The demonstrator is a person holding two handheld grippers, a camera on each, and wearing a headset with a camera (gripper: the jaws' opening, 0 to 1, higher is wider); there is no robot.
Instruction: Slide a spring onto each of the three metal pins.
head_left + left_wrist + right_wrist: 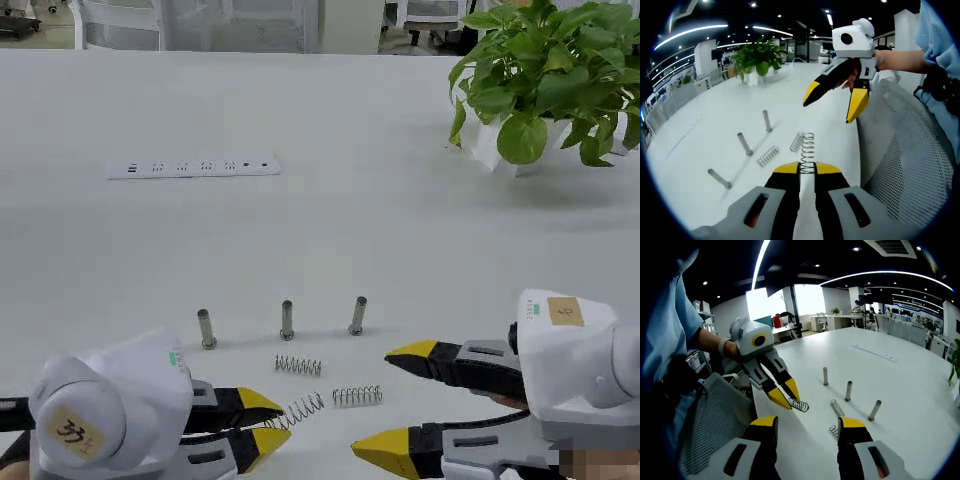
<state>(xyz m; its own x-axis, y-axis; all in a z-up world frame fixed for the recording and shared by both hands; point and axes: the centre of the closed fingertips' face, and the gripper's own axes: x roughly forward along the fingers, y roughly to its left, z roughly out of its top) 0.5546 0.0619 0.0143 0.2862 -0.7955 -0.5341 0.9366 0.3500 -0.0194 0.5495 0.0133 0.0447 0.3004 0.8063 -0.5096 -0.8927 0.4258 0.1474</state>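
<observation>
Your left gripper [285, 420], its sticker apparently reading "33", is clamped on one spring [303, 407]. Your right gripper [370, 400] gapes wide. Two springs [298, 365] lie on the surface [400, 220] before three upright pins [287, 320].
</observation>
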